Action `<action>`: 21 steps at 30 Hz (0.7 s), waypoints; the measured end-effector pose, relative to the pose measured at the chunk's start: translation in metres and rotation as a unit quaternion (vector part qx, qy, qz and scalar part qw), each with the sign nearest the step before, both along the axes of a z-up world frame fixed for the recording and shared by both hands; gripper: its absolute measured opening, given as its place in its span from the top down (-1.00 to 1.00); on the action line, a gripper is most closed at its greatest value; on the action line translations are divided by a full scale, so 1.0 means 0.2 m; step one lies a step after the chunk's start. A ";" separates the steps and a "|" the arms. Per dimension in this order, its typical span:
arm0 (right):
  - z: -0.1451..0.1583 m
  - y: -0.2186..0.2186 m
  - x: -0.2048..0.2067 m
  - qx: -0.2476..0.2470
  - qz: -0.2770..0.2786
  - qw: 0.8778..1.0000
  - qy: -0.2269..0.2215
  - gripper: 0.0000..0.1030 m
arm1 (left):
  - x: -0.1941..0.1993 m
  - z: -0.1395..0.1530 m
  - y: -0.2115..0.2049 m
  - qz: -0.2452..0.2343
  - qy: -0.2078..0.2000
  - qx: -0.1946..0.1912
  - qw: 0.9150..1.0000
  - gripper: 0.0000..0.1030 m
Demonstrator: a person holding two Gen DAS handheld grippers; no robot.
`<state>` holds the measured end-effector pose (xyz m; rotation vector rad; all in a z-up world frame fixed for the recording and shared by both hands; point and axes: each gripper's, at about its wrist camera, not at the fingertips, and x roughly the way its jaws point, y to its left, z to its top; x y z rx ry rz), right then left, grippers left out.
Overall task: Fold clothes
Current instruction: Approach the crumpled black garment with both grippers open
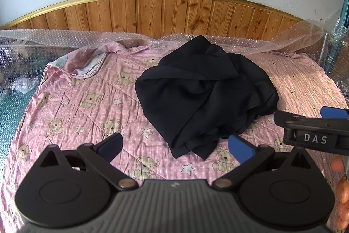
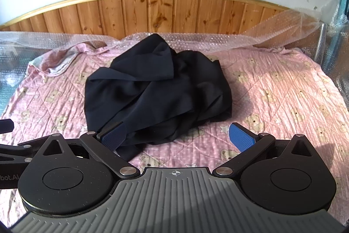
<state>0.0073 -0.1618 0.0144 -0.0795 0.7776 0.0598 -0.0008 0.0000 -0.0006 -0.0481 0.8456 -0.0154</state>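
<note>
A black garment (image 1: pixel 202 93) lies crumpled in a heap on a pink quilt (image 1: pixel 87 102) printed with bears and stars. My left gripper (image 1: pixel 176 146) hovers above the heap's near edge, jaws wide open, nothing between them. In the right wrist view the same black garment (image 2: pixel 157 88) sits ahead and a little left. My right gripper (image 2: pixel 177 138) is wide open over its near hem, pads clear of the cloth. The right gripper's body (image 1: pixel 314 130) shows at the right edge of the left wrist view.
Bubble wrap (image 1: pixel 240 40) runs along the far edge of the quilt and up the sides. A wooden headboard (image 1: pixel 163 14) with a gold rim stands behind, under a white wall. A person's fingers (image 1: pixel 342 193) show at the right edge. Bare quilt (image 2: pixel 283 88) spreads to the right.
</note>
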 end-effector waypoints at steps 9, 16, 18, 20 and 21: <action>-0.02 -0.01 -0.01 0.013 0.003 1.000 0.002 -0.97 | -0.03 -0.05 -0.03 0.003 0.006 0.007 1.000 -1.00; -0.05 0.00 -0.03 0.018 0.013 1.000 0.004 -0.97 | -0.03 -0.06 -0.01 0.001 0.017 -0.001 1.000 -1.00; -0.05 0.00 -0.04 0.017 0.015 1.000 0.005 -0.97 | -0.04 -0.07 -0.02 -0.006 0.021 0.000 1.000 -1.00; -0.04 0.00 -0.04 0.019 0.017 1.000 0.006 -0.97 | -0.05 -0.07 -0.03 -0.006 0.016 0.003 1.000 -1.00; -0.04 0.00 -0.04 0.020 0.017 1.000 0.006 -0.97 | -0.06 -0.07 -0.03 -0.006 0.015 0.003 1.000 -1.00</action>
